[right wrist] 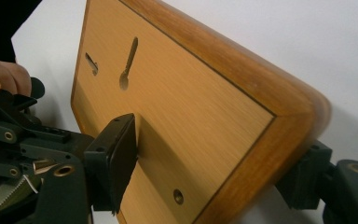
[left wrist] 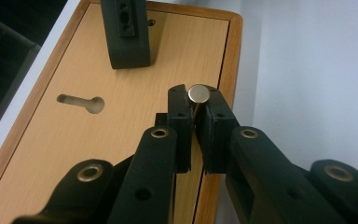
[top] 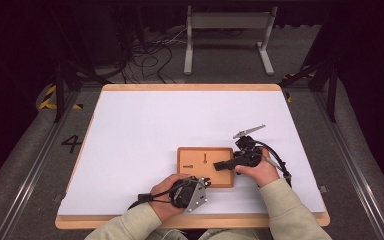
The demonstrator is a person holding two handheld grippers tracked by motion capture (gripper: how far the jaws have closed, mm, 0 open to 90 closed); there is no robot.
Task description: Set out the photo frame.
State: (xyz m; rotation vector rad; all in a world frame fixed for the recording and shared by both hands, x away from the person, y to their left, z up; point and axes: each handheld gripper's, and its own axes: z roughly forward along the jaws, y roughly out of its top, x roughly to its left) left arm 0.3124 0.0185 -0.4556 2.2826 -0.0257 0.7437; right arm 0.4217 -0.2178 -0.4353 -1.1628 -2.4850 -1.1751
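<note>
High view: nearest, the left gripper (top: 206,183) has its jaws clamped on a metal pin (left wrist: 198,93) at the wooden board (top: 195,172)'s near edge; beyond, the right gripper (top: 219,165)'s jaws stand apart astride the board's right edge on the white counter (top: 140,125).

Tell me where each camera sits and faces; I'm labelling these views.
High view: above the person's side, facing forward and down on the table; left hand and right hand show.
Left gripper view: rides the left gripper, looking along its fingers, shut on a metal pin.
Right gripper view: rides the right gripper, whose fingers straddle the board.
Shared: all three show the board.
</note>
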